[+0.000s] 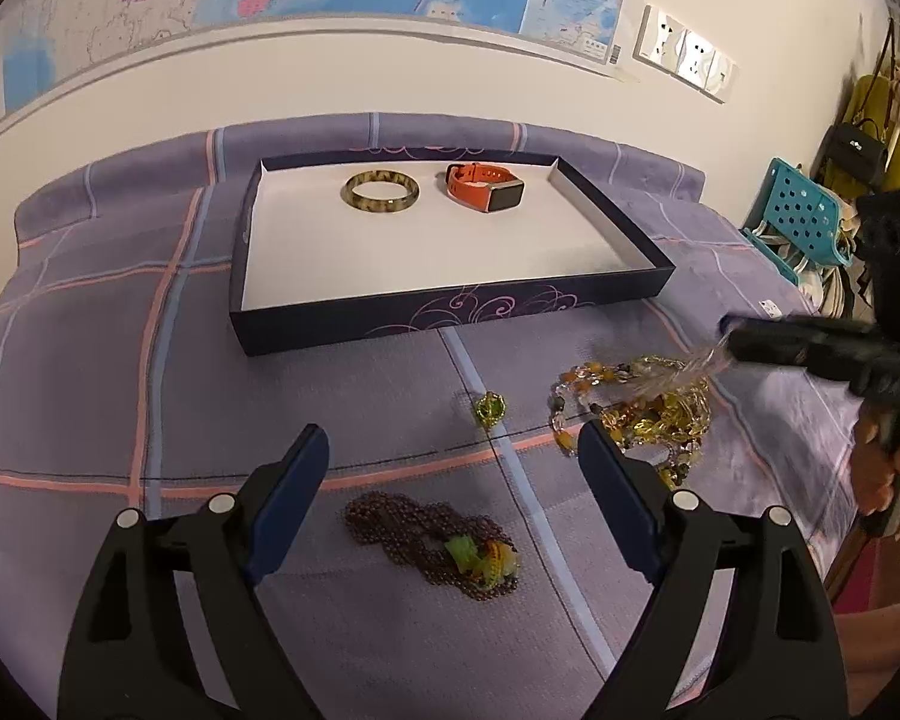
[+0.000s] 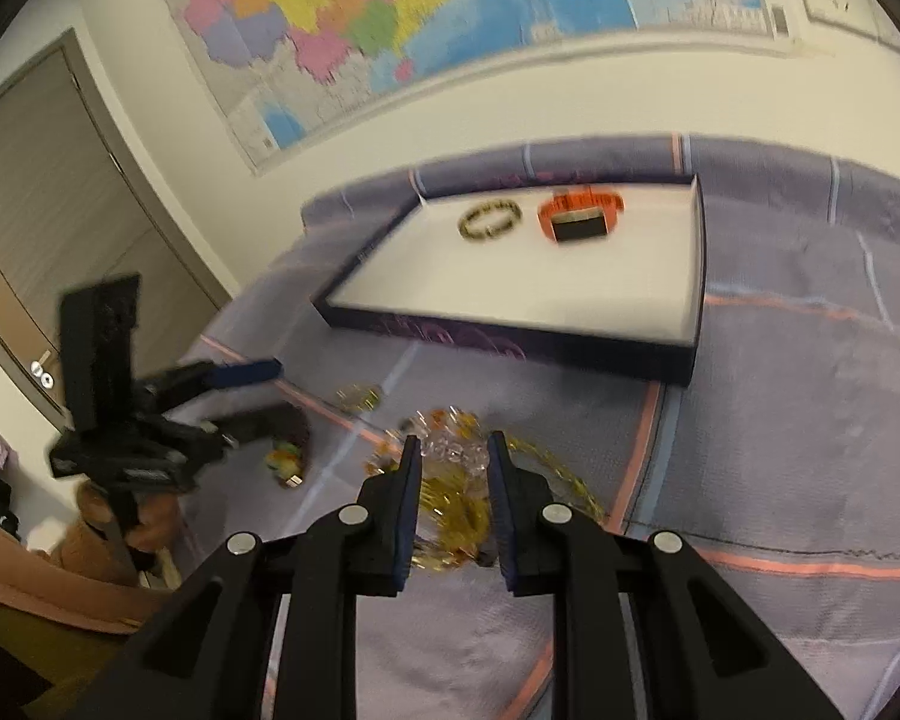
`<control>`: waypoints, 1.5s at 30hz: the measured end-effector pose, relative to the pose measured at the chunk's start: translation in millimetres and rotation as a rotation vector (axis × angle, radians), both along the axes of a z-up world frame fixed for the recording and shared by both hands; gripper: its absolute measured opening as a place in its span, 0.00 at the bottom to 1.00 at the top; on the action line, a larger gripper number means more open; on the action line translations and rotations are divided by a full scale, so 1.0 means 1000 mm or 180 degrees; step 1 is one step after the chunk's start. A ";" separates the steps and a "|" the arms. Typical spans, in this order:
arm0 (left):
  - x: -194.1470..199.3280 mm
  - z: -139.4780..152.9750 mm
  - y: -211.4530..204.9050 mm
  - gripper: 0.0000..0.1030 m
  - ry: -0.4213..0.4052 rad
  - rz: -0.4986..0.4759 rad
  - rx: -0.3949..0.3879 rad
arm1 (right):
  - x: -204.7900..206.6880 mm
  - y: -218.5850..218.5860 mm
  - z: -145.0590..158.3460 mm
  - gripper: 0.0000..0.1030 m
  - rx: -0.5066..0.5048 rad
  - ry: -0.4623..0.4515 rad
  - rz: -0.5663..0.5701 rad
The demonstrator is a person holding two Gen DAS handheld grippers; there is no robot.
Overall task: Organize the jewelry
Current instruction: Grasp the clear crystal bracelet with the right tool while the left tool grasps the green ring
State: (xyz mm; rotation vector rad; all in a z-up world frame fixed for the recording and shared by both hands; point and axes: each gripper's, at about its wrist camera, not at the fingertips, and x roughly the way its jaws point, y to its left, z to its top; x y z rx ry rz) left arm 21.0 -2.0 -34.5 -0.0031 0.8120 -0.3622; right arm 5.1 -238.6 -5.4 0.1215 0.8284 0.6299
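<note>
The yellow necklace (image 2: 450, 504) is a loose heap of amber, orange and clear beads mixed with gold-coloured links, lying on the purple checked cover (image 1: 120, 360); in the right wrist view it sits directly between and under the right tongs (image 2: 450, 447), with a cluster of clear beads (image 2: 453, 450) at the fingertips. Those tongs are narrowed to a small gap around that cluster, and blur keeps me from telling whether the pads actually press the beads or only flank them. From the left wrist view the same heap (image 1: 648, 408) lies just ahead and to the right of the left tongs (image 1: 450, 450), and a blurred strand rises from it to the tip of the right tongs (image 1: 729, 339). The left tongs are spread wide and hold nothing; between and just below their fingers lies a dark purple bead necklace (image 1: 414, 534) with a green and orange pendant (image 1: 480, 558). A small green ring (image 1: 489, 408) rests just ahead of them, left of the yellow heap. Farther ahead stands the dark tray (image 1: 450, 318) with a white floor, holding a mottled bangle (image 1: 382, 191) and, beside it on the right, an orange watch (image 1: 485, 186), apart from each other.
</note>
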 end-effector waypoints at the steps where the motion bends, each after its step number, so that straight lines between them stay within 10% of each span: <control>1: -0.001 0.001 0.000 0.82 -0.0008 -0.0017 -0.0012 | -0.002 -0.001 0.007 0.19 0.0024 -0.0062 -0.0026; 8: -0.007 0.003 0.000 0.82 -0.0054 -0.0080 0.0006 | -0.004 -0.014 0.041 0.19 0.0131 -0.0346 -0.0175; 17: -0.024 -0.004 0.001 0.78 -0.0093 -0.0235 0.0177 | 0.017 -0.028 0.014 0.19 0.0030 -0.0116 -0.0461; 45: 0.040 -0.027 -0.038 0.12 0.0316 -0.0420 0.0230 | 0.030 -0.025 0.011 0.19 0.0160 -0.0084 -0.0456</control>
